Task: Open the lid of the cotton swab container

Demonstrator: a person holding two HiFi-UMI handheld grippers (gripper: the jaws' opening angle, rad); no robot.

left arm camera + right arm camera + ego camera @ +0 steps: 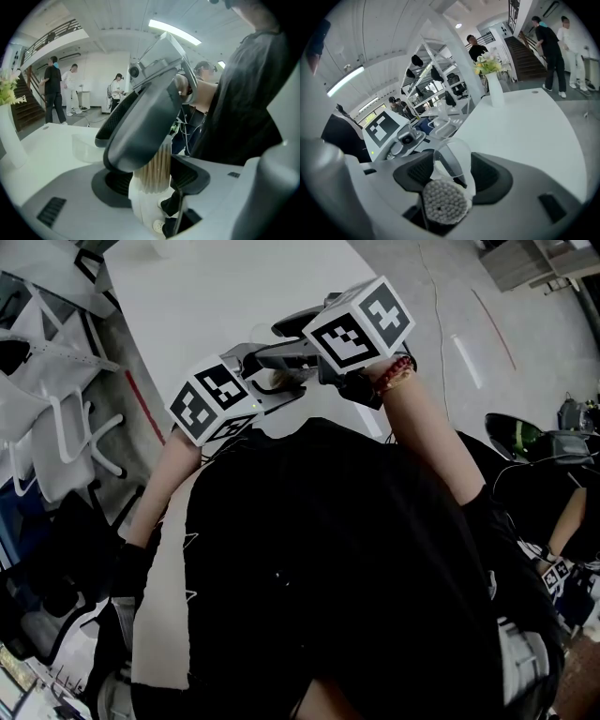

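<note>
The cotton swab container [146, 201] is a white tub packed with wooden-stemmed swabs, held off the table between the jaws of my left gripper [152, 180], whose pads press its sides. In the right gripper view the swab heads [444, 202] face the camera. The clear lid [452, 158] stands flipped up between the pads of my right gripper [451, 174], touching both. The right gripper's dark finger [140, 126] covers the swab tops in the left gripper view. In the head view the two grippers [272, 381] meet tip to tip near my chest.
A white table [216, 296] lies beneath and beyond the grippers. On it stand a vase of flowers [492, 89] and a clear tray [86, 147]. White chairs [66, 418] are stacked at the left. Several people stand in the background near a staircase [525, 58].
</note>
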